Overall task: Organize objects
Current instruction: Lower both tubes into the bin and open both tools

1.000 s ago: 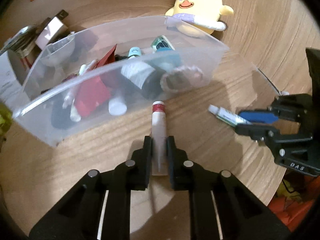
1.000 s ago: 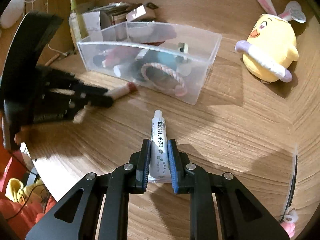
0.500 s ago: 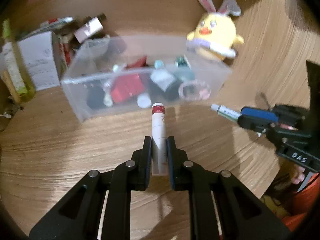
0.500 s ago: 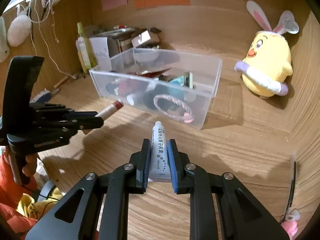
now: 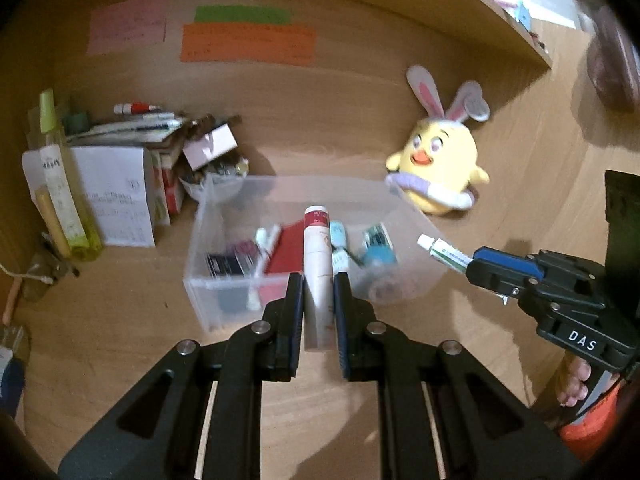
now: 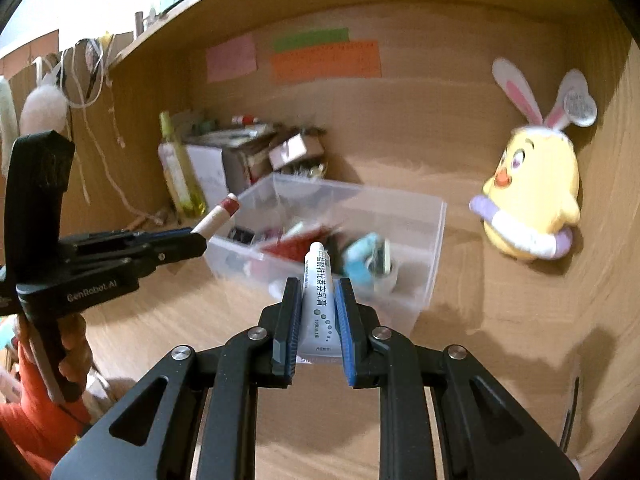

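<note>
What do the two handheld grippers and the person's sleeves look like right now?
Both are matte black, angular tools with triangular cut-outs and silver pivot bolts. The left gripper carries white "GenRobot.AI" lettering on its side, seen from the right wrist view; the right gripper has a white "DAS" marking and blue pads on its fingers. The person wears an orange sleeve at each wrist. No cables show on either.

- The right gripper (image 6: 318, 322) is clamped on a white tube (image 6: 317, 300), cap pointing far.
- At left, the left gripper (image 6: 200, 240) pinches a red-capped stick (image 6: 218, 218).
- Beyond both sits a clear bin (image 6: 434, 256) of blurred items.
- A yellow plush (image 6: 532, 204) stands far right, apart from the bin.
</note>
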Action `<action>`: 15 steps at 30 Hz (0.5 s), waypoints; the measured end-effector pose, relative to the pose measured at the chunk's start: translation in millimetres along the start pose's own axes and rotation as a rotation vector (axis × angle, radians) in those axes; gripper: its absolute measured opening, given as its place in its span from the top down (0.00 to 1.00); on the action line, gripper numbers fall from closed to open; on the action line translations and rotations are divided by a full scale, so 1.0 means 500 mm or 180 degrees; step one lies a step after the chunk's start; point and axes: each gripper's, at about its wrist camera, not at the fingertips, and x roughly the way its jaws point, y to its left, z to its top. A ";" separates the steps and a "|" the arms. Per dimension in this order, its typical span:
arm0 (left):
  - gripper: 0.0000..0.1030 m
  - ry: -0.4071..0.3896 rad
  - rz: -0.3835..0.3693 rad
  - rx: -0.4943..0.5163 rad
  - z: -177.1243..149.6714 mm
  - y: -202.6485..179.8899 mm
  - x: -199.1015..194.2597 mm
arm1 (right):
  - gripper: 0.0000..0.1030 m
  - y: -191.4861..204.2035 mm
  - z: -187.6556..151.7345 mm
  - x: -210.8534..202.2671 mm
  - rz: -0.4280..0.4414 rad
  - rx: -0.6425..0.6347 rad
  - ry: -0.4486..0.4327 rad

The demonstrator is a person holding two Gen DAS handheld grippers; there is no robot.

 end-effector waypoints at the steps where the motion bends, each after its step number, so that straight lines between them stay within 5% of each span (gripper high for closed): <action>1: 0.86 -0.0013 0.0009 -0.0005 0.009 0.003 0.004 | 0.85 0.000 0.009 0.004 -0.0005 0.0002 -0.0020; 15: 0.86 0.0173 0.0188 -0.0054 0.092 0.024 0.131 | 0.84 -0.033 0.101 0.122 -0.0121 0.0077 0.0065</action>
